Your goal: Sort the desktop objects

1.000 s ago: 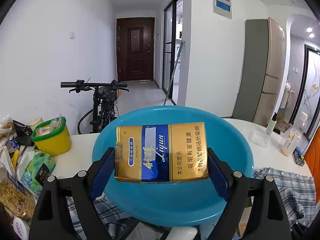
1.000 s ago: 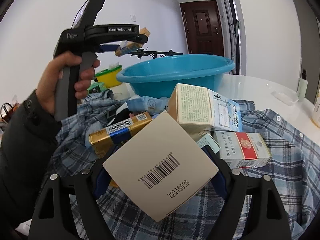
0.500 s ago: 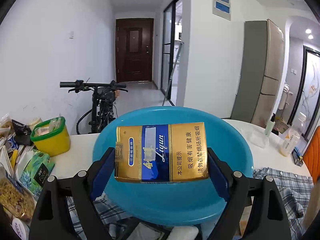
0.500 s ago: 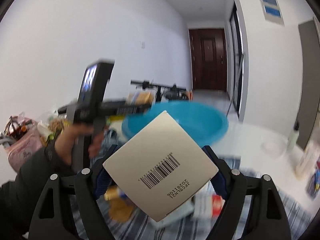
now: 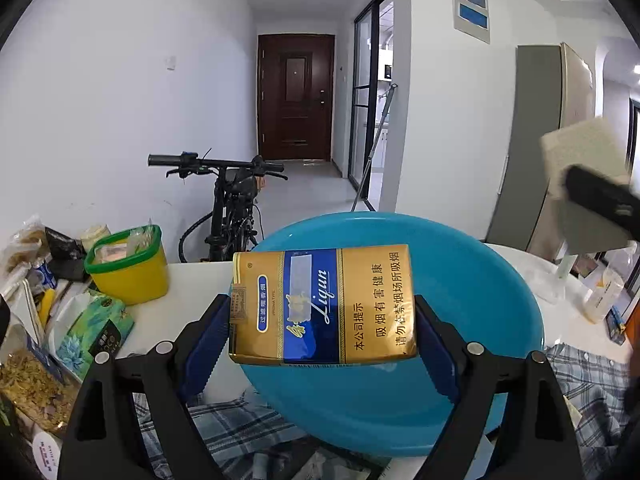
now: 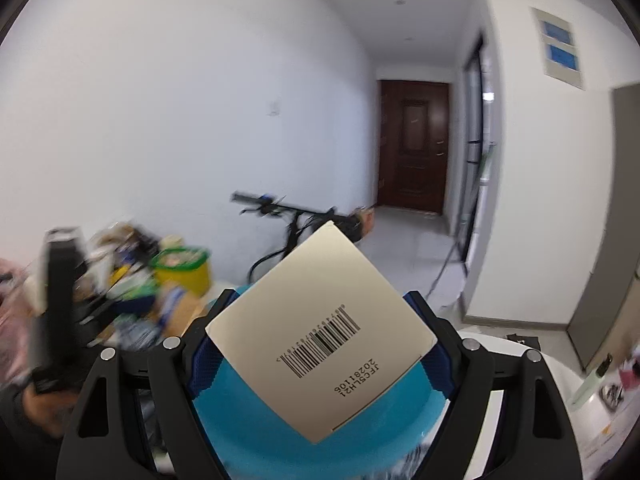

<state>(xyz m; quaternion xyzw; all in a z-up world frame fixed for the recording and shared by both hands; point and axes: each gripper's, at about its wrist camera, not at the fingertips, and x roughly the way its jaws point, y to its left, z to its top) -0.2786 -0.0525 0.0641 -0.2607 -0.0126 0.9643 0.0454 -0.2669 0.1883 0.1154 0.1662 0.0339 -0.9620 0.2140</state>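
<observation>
Our left gripper (image 5: 322, 334) clamps the light, crushable cigarette pack (image 5: 323, 307) by its ends; our right gripper (image 6: 316, 344) pinches the stiff beige box (image 6: 320, 334) at its corners.

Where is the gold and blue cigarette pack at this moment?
In the left wrist view the gold and blue cigarette pack is clamped sideways between the left tongs, held in front of the blue basin, with the yellow tub to its left.

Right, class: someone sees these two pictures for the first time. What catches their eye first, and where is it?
Probably the gold and blue Liqun cigarette pack, clamped sideways in the left gripper above the big blue basin. Next, the beige box with a barcode, held cornerwise in the right gripper over the same basin. A black bicycle stands against the wall behind.
</observation>
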